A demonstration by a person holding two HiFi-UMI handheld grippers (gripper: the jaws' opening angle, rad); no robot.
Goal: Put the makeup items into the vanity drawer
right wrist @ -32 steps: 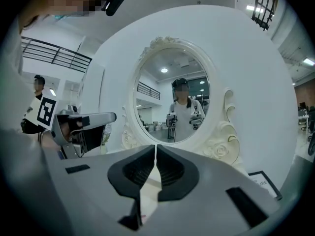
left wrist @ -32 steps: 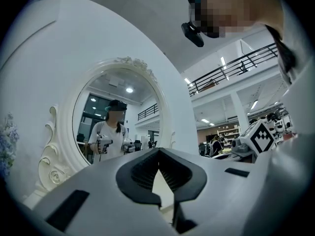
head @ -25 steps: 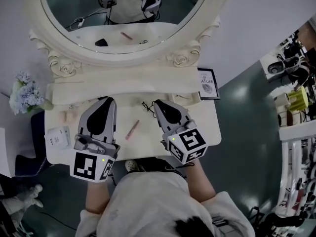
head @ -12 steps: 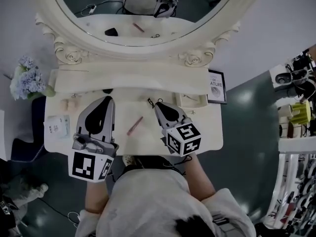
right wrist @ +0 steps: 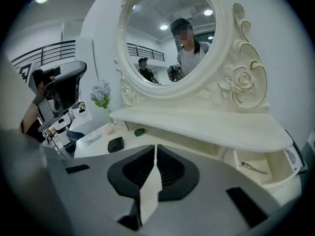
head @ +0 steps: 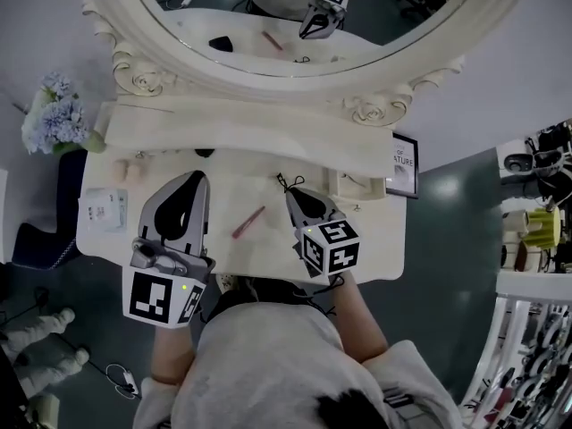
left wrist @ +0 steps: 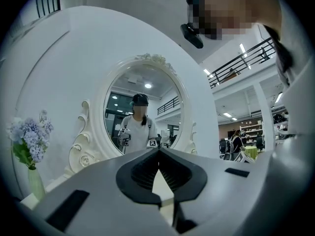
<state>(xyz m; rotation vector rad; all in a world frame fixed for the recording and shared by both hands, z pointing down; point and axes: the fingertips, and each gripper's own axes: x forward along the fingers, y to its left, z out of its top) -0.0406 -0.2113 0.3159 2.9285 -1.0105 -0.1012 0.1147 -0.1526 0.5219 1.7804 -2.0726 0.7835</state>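
Looking down on a cream vanity top (head: 237, 184): pink makeup stick (head: 248, 222) lying between left gripper (head: 197, 180) and right gripper (head: 291, 194), touching neither (blue flowers (head: 54, 120) far left, framed print (head: 404, 163) right).

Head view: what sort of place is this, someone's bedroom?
Probably not a home: it looks like a dressing-table set staged in a large open workspace. The ornate cream vanity table and oval mirror look domestic, but the left gripper view shows a mezzanine railing and shelves behind.

head cam overhead; others facing mirror (head: 268, 7)
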